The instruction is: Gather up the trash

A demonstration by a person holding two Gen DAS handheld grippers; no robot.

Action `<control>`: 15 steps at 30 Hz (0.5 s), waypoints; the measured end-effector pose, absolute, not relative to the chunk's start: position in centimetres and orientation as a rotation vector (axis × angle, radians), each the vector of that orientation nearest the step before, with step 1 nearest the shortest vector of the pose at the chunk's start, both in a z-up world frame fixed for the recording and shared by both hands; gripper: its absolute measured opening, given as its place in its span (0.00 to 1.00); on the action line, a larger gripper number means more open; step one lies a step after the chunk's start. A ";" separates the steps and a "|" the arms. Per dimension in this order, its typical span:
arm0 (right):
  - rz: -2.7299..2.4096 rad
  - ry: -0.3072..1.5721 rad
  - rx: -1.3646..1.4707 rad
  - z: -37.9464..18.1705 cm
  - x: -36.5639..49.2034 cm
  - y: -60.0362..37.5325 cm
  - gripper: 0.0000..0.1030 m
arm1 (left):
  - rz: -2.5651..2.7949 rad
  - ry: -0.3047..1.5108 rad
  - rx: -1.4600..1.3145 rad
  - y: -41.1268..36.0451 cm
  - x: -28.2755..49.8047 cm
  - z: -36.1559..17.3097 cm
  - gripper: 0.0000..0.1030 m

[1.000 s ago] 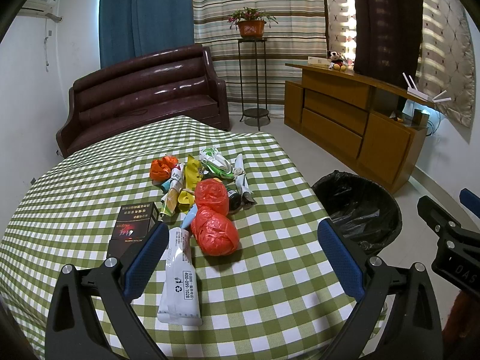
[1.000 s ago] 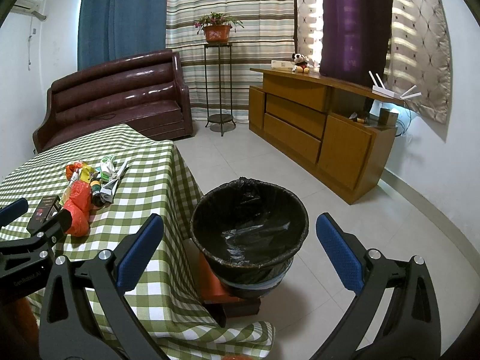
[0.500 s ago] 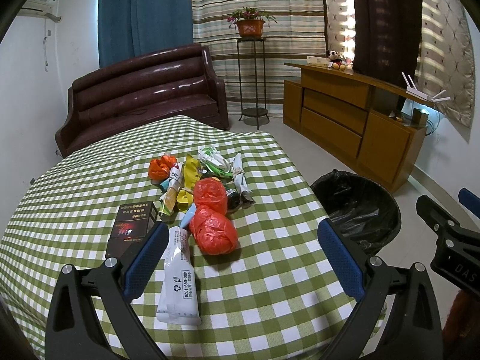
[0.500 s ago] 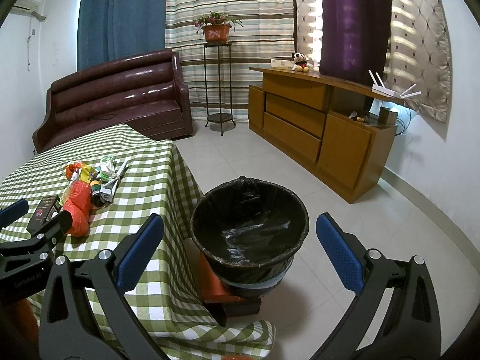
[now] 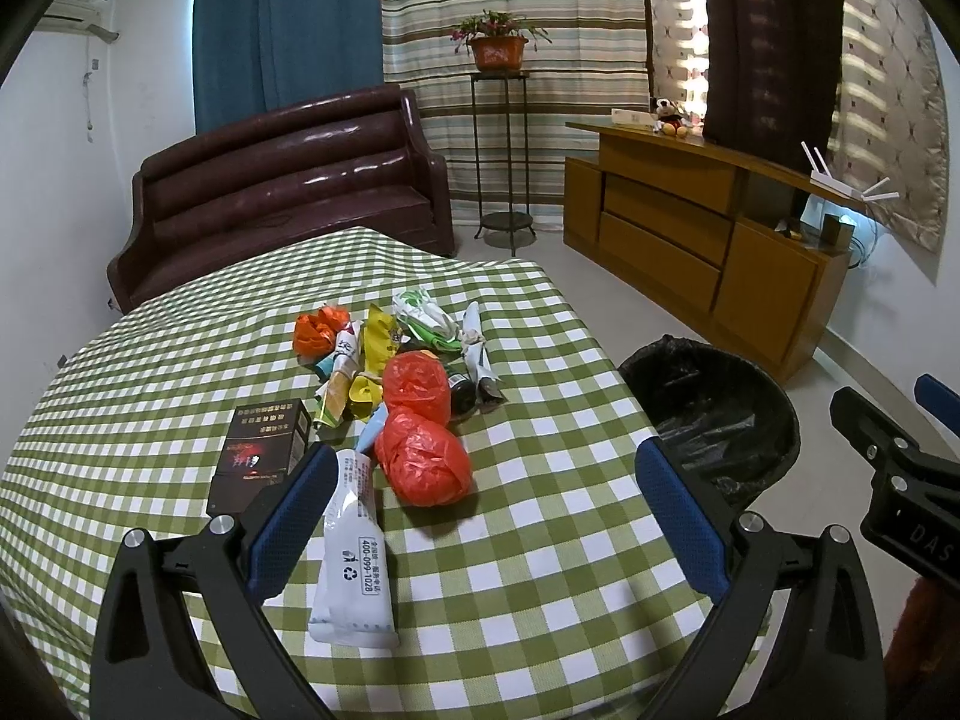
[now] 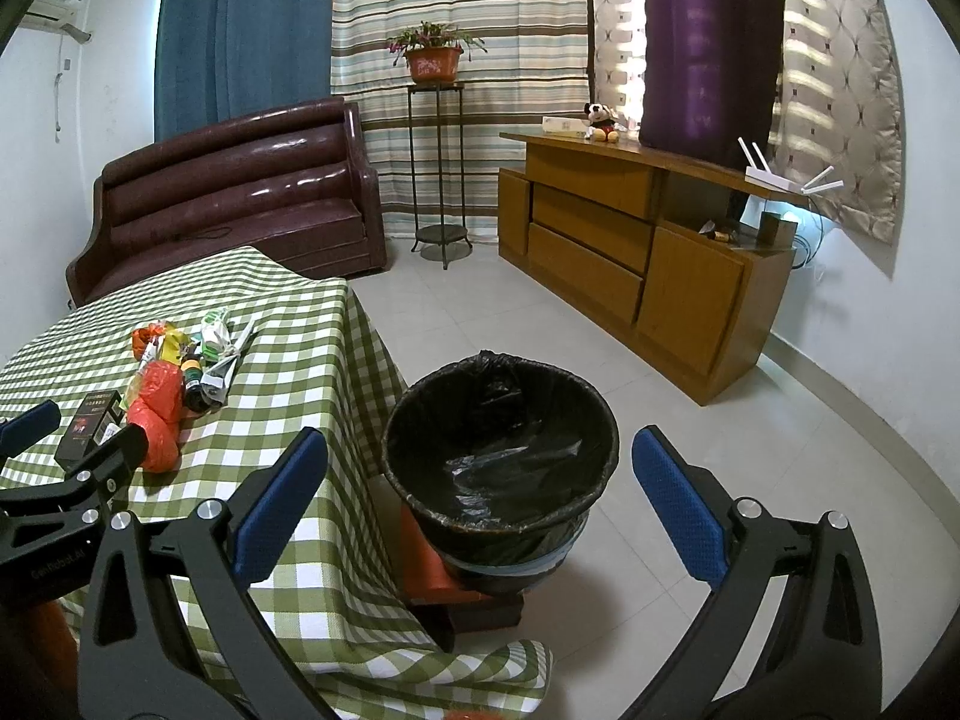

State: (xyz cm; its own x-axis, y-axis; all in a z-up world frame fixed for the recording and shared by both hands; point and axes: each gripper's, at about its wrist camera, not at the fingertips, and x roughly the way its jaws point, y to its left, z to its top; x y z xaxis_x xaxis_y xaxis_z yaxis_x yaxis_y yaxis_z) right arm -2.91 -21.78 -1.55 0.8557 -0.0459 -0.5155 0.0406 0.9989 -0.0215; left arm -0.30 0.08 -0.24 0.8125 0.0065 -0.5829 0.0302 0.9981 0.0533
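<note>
While nothing is picked up yet, the left gripper (image 5: 480, 504) hangs wide open at the bottom of the frame, over the trash pile (image 5: 396, 372) in the middle. I think it must drop onto one red bag (image 5: 423, 456). I count two red bags, one white tube (image 5: 354, 546), one dark box (image 5: 261, 447). The right gripper (image 6: 480, 501) is wide open too, over the one black bin (image 6: 501, 450).

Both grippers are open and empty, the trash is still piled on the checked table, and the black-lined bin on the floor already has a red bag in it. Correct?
Not quite: the bin holds only its black liner, as the right wrist view shows. Both red bags still lie on the table with the other trash. The rest stands: the left gripper and the right gripper are open and empty.
</note>
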 end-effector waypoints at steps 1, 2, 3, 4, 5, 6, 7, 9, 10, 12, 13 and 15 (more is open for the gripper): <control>-0.046 0.542 -0.010 -1.5 -2.9 -21.8 0.96 | -0.012 0.623 0.061 0.1 -0.3 -0.3 0.94; -0.046 0.542 -0.010 -1.6 -2.9 -21.8 0.96 | -0.012 0.624 0.060 0.1 -0.3 -0.3 0.94; -0.046 0.542 -0.010 -1.6 -2.9 -21.7 0.96 | -0.011 0.624 0.060 0.1 -0.3 -0.2 0.94; -0.047 0.542 -0.010 -1.6 -2.9 -21.7 0.96 | -0.012 0.624 0.059 0.1 -0.3 -0.2 0.94; -0.045 0.543 -0.010 -1.6 -2.9 -21.7 0.96 | -0.014 0.627 0.058 0.1 -0.3 -0.2 0.94; -0.044 0.544 -0.009 -1.6 -2.9 -21.7 0.96 | -0.012 0.628 0.057 0.1 -0.4 -0.4 0.94; -0.043 0.544 -0.009 -1.6 -2.9 -21.7 0.96 | -0.009 0.627 0.056 0.2 -0.5 -0.5 0.94; -0.039 0.544 -0.015 -1.6 -2.9 -21.5 0.96 | -0.001 0.631 0.056 0.5 -0.7 -0.9 0.94; -0.038 0.545 -0.020 -1.6 -2.9 -21.2 0.96 | 0.004 0.634 0.054 0.8 -0.8 -1.0 0.94; -0.032 0.551 -0.022 -1.8 -2.9 -20.9 0.93 | 0.016 0.642 0.045 1.7 -1.0 -1.1 0.94; -0.022 0.560 -0.020 -1.9 -2.9 -20.6 0.91 | 0.025 0.646 0.043 2.1 -1.0 -1.2 0.94; -0.008 0.573 -0.023 -2.5 -2.8 -19.9 0.87 | 0.048 0.651 0.041 3.1 -1.5 -1.3 0.94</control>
State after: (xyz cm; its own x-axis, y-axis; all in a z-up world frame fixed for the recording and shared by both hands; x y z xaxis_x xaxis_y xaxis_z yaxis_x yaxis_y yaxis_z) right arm -2.78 -19.93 -2.47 0.8401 -0.0142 -0.5422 0.0011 0.9997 -0.0245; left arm -1.47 3.09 -1.31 0.7947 0.0576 -0.6042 -0.0317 0.9981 0.0535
